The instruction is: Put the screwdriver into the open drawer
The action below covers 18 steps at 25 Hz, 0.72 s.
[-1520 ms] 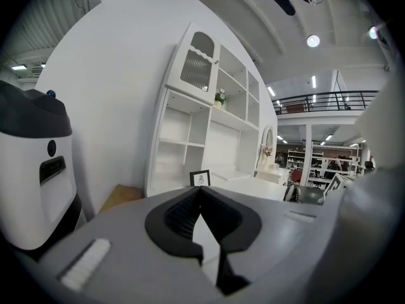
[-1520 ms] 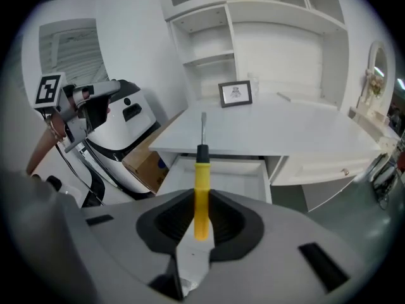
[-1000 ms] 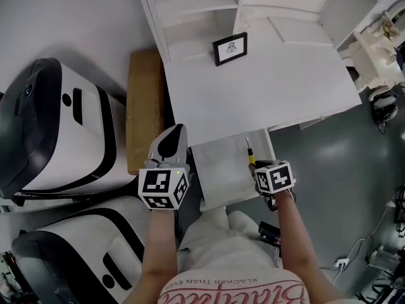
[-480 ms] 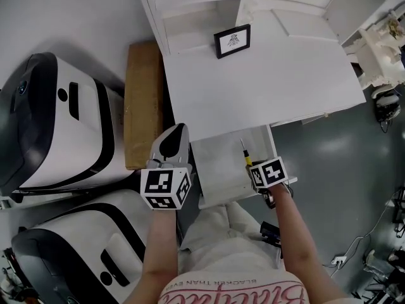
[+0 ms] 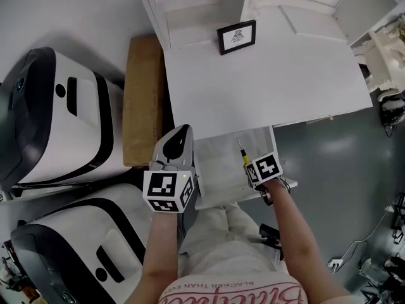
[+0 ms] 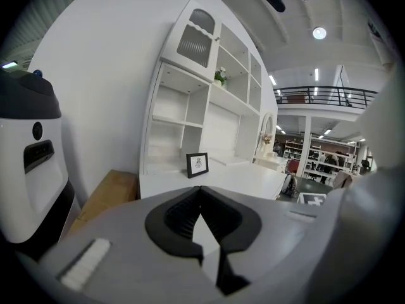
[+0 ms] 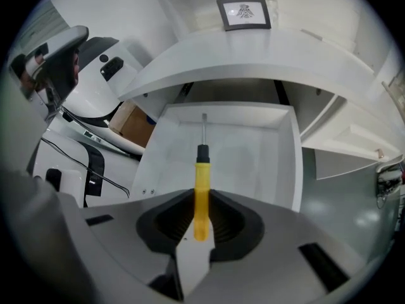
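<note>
Over the pulled-out white drawer [image 7: 253, 163], the right claw [image 7: 201, 228] is clenched on the butt of the yellow-handled screwdriver with a black collar and thin steel shaft [image 7: 201, 170]. The tool juts forward out of the pads, its tip aimed at the drawer's back wall, underneath the front edge of the white desk [image 5: 266, 87]. It hangs above the drawer's bare floor, apparently not touching it. The left claw [image 6: 201, 217] is closed with nothing between its pads, just beside the drawer's left front corner (whether it touches the drawer I cannot tell).

The likeliest trouble, as I judge it, lies in the release. Only the end of the handle is pinched, so most of the tool's length hangs ahead of the grip. If it is let go high up, the tip would probably drop first, and the round handle could bounce or roll. From the head view the screwdriver sits toward the drawer's right wall, so a sideways slip might leave it on the rim. Pushing further forward risks jabbing the tip into the back wall or catching the desk's edge.
</note>
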Available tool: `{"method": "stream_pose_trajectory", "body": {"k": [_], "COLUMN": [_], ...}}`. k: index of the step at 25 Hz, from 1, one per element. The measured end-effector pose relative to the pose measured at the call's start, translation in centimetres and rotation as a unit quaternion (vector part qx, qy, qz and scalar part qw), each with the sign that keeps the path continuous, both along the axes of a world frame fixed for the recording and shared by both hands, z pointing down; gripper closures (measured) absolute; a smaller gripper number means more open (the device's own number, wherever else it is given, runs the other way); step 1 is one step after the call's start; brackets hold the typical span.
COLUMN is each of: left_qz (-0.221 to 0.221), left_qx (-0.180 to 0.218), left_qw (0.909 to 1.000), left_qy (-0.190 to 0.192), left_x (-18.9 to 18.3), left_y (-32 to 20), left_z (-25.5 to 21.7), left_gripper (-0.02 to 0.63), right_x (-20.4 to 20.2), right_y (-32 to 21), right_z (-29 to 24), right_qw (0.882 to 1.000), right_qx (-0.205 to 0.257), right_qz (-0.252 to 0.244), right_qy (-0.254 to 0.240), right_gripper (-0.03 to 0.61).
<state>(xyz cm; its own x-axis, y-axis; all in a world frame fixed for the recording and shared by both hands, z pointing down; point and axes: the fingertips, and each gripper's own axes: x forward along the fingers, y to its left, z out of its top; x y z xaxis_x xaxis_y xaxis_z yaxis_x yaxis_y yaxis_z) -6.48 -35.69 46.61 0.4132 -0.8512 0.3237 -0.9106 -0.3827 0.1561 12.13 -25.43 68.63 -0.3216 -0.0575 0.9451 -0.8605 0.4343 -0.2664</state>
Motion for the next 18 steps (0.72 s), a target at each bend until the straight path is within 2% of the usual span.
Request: {"method": "stream_pose_trajectory", "body": {"k": [18], "left_qz": [0.005], "left_qx": [-0.021], "left_qw": [0.9996], "left_qy": [-0.021], "left_x": [1.0], "left_y": [-2.0], "left_z": [2.3], "left_gripper": [0.604], "right_x": [-0.1], "right_y": [-2.0], "right_z": [6.0], "right_qw": [0.998], "right_qx": [-0.052], "right_qz": [-0.02], "right_qy": [0.017], "right_gripper": [0.506]}}
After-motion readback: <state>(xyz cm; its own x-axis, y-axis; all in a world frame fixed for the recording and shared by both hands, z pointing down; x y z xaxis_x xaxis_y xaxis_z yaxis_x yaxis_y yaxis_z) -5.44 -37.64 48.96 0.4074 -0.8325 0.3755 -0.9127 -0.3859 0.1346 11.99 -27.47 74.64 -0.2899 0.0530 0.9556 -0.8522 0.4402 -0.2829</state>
